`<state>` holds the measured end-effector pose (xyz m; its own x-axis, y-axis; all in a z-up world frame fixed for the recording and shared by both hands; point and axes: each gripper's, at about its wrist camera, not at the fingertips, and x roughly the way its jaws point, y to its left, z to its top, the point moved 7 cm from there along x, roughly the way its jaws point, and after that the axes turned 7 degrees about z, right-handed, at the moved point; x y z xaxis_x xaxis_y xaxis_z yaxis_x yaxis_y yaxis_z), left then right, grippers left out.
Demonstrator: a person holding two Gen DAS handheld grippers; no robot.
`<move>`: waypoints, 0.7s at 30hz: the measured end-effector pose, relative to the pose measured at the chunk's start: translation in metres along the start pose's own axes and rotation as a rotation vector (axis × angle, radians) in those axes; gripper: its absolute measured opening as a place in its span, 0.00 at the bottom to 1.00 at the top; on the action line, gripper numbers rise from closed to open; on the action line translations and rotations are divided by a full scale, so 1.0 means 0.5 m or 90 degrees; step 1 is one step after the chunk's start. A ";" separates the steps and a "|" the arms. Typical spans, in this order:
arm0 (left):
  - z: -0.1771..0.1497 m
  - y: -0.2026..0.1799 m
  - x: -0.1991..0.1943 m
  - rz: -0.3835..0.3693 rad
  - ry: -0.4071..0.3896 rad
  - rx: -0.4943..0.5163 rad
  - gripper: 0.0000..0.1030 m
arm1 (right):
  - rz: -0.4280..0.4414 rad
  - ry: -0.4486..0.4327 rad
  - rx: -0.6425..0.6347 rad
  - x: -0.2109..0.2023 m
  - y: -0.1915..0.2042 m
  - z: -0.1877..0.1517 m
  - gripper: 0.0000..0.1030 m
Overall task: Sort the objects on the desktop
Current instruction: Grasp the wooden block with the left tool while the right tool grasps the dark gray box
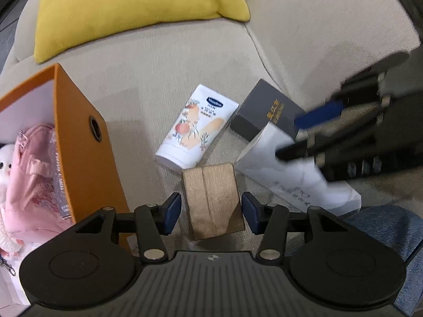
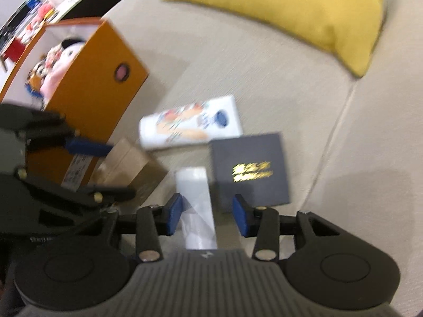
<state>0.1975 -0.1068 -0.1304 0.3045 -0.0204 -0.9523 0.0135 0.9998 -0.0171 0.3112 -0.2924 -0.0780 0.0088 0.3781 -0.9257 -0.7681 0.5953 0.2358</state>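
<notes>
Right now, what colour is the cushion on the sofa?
Yellow. The cushion shows best in the left wrist view.

Sofa seat (image 1: 148,60) was wide open up toward the yellow cushion (image 1: 137,8), but the orange box (image 1: 87,148) walled off the left and tube (image 1: 197,125), gold box (image 1: 214,200) and grey box (image 1: 269,111) sat bunched tight.

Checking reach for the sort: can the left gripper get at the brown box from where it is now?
Probably yes. The left gripper is open with the brown box already between its pads, a gap showing each side, and nothing lies across it.
</notes>
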 end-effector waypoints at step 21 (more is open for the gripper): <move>0.012 0.035 -0.022 -0.011 -0.070 -0.062 0.51 | -0.164 -0.031 0.022 0.080 -0.027 0.049 0.79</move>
<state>0.2000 -0.0890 -0.1186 0.4072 -0.0325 -0.9128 -0.0719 0.9951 -0.0676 0.3373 -0.2679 -0.1110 0.2337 0.2441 -0.9412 -0.7145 0.6996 0.0040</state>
